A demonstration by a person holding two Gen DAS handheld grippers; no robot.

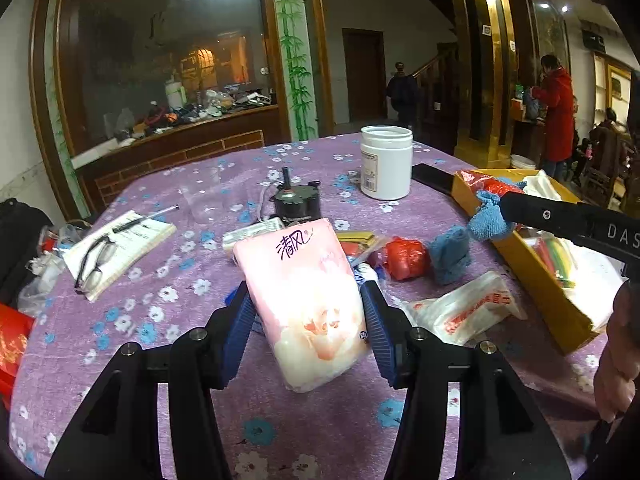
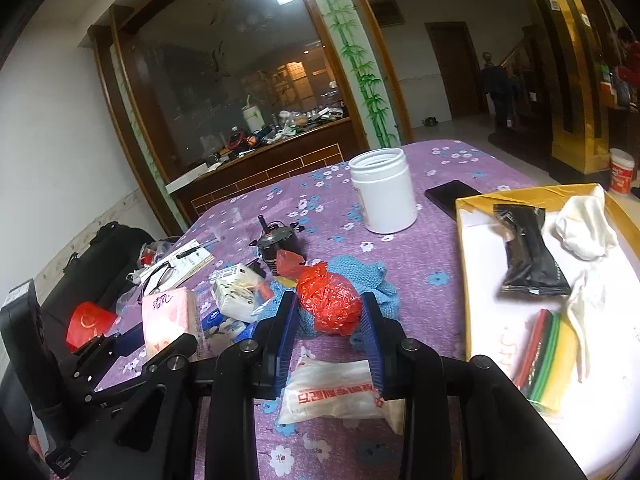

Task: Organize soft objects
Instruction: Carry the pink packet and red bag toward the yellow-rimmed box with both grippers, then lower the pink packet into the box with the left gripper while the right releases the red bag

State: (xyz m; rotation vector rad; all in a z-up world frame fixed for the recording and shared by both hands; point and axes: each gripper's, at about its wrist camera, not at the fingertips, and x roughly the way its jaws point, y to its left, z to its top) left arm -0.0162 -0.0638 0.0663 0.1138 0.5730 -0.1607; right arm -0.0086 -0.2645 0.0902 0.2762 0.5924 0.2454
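1. The left gripper is closed partway on a pink plastic-wrapped pack of tissues — its blue ribbed pads press both long sides.
2. The right gripper has its blue pads against a crumpled red plastic bag and a blue knitted cloth; in the left view the cloth hangs from its tip beside the box.
3. The yellow cardboard box at the table's right edge holds a black foil pouch, white crumpled cloths and a bundle of coloured bands.
4. A clear bag with red print lies on the purple flowered tablecloth below the right gripper.
5. A white open plastic jar stands farther back — near a black phone.
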